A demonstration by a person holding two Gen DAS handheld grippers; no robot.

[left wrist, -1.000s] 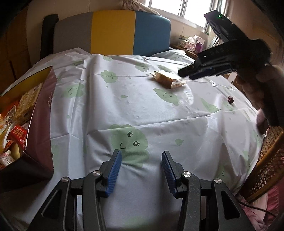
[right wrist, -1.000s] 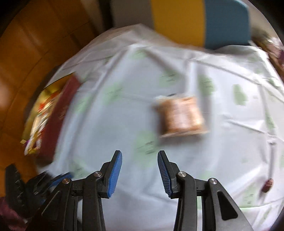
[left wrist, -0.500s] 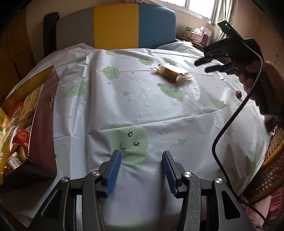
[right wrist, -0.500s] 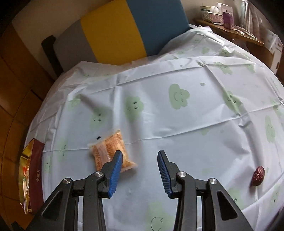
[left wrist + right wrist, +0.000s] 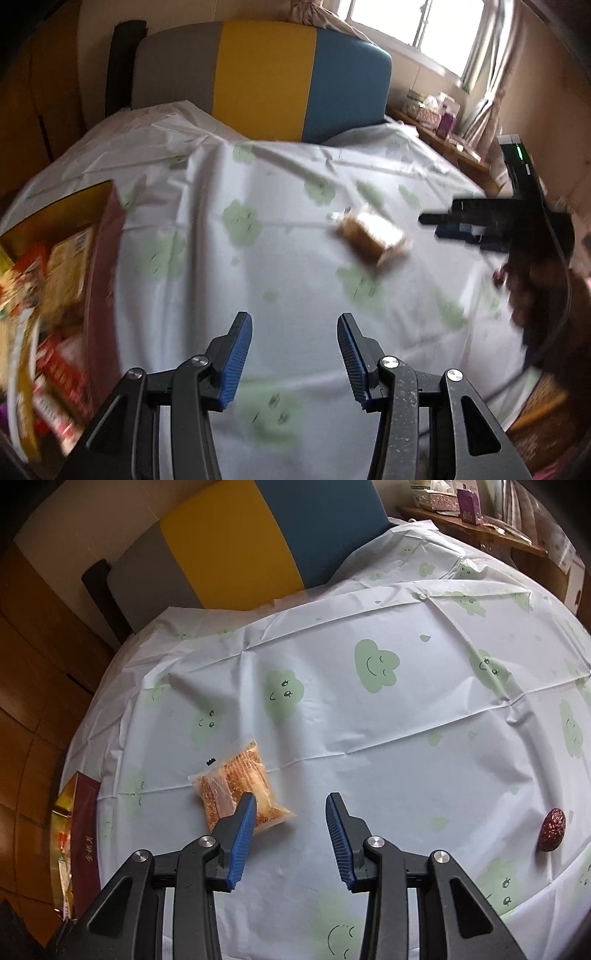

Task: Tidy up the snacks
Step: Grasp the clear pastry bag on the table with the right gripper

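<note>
Claws: right claw (image 5: 290, 814) tilted downward, parted, empty | snack packet (image 5: 240, 788) beside

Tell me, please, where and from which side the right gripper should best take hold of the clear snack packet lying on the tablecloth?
Probably across the snack packet at its filled middle, coming from above. It lies flat on the tablecloth, long axis running from far left to near right, so the narrower width suits the jaws. The right gripper sits open just right of it, its left finger overlapping the packet's near edge.
</note>
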